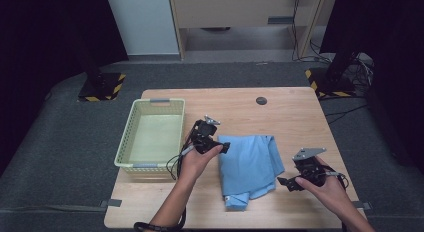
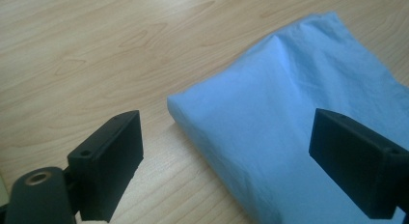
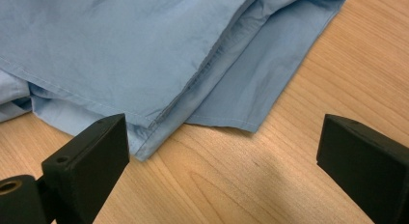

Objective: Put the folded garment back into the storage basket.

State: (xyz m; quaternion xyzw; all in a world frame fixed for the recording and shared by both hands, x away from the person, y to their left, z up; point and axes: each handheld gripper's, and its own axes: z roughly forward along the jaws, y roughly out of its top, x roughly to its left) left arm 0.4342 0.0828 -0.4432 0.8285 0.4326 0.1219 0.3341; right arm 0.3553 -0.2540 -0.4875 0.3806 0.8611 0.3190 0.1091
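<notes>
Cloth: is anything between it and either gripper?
Nothing visible. The left gripper is open over the cloth's folded edge, the right gripper open beside its hem, bare table between.

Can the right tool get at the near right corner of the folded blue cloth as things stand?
Probably yes. The right tool is open beside the blue cloth, and in the right gripper view bare table lies between its jaws and the cloth's layered hem, with nothing in between.

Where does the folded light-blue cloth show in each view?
High view: folded light-blue cloth lies at table centre, between both hand-held grippers.
Left gripper view: right half, folded edge facing the jaws.
Right gripper view: upper left, hemmed corner near the left jaw.
Shared landmark: pale wooden table.
</notes>
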